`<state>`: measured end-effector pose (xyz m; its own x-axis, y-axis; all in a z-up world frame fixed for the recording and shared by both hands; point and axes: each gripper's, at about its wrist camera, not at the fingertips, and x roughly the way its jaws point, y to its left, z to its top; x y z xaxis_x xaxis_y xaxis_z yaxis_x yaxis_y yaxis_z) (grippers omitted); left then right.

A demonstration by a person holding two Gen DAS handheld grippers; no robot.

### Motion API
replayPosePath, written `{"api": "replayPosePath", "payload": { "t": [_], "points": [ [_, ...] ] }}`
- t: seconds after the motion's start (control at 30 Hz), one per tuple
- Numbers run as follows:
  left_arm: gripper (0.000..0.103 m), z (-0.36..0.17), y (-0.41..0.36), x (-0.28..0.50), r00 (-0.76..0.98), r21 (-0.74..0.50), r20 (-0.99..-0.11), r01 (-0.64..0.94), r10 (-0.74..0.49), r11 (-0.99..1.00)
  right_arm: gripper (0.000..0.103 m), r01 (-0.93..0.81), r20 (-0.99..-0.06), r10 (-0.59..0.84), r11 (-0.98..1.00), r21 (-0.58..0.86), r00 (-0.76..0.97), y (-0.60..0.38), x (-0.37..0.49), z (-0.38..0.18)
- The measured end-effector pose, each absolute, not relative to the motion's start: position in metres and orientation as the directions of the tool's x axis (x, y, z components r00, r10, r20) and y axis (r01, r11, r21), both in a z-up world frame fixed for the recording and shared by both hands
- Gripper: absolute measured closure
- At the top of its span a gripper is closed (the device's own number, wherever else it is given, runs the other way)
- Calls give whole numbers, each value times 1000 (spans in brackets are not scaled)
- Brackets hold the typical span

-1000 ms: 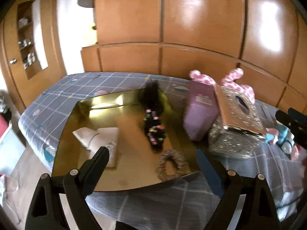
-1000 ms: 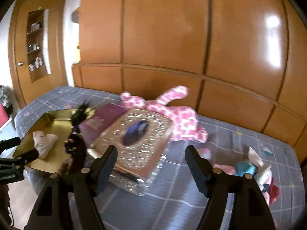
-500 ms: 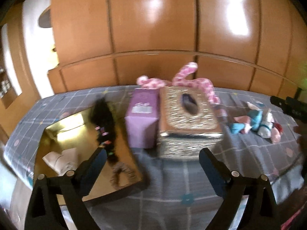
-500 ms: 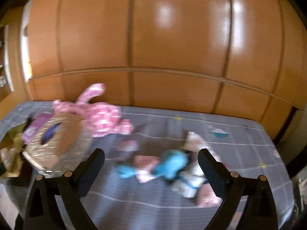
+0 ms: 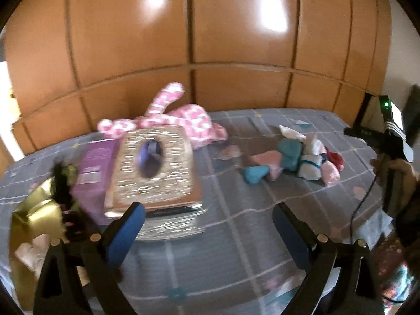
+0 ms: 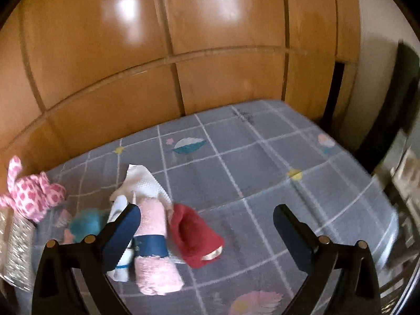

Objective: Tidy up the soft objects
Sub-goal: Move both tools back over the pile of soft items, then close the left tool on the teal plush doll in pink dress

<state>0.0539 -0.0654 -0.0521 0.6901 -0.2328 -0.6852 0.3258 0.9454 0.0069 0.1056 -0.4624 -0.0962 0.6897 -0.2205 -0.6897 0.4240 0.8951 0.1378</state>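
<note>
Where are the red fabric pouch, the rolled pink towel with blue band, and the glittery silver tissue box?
red fabric pouch (image 6: pixel 195 239): right wrist view, middle.
rolled pink towel with blue band (image 6: pixel 153 246): right wrist view, band.
glittery silver tissue box (image 5: pixel 155 168): left wrist view, lid.

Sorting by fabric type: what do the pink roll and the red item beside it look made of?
The pink roll looks like terry or fleece cloth, matte and nubby, with a dark blue band around it. The red item looks like smoother felt or fleece, with a shiny satin-like trim.
</note>
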Motion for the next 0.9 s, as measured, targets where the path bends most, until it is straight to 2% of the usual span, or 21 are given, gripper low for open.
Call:
{"api": "replayPosePath", "payload": {
  "t": [0.13, 0.53, 0.8, 0.9],
  "points": [
    [9, -61, -101, 70, 646, -3, -713, 388, -274, 922, 0, 409, -681, -190, 896, 175, 707, -463, 104, -93],
    [10, -105, -217, 143, 550, 100, -783, 572, -291, 814, 0, 385, -669, -145, 895, 225, 729, -463, 103, -90],
    [32, -141, -269, 184, 511, 182, -830, 630, -225, 755, 0, 373, -674, -108, 890, 262, 731, -466, 104, -92],
    [32, -151, -280, 191, 481, 180, -848, 658, -225, 731, 0, 367, -676, -100, 892, 264, 730, -465, 105, -93]
  ]
}}
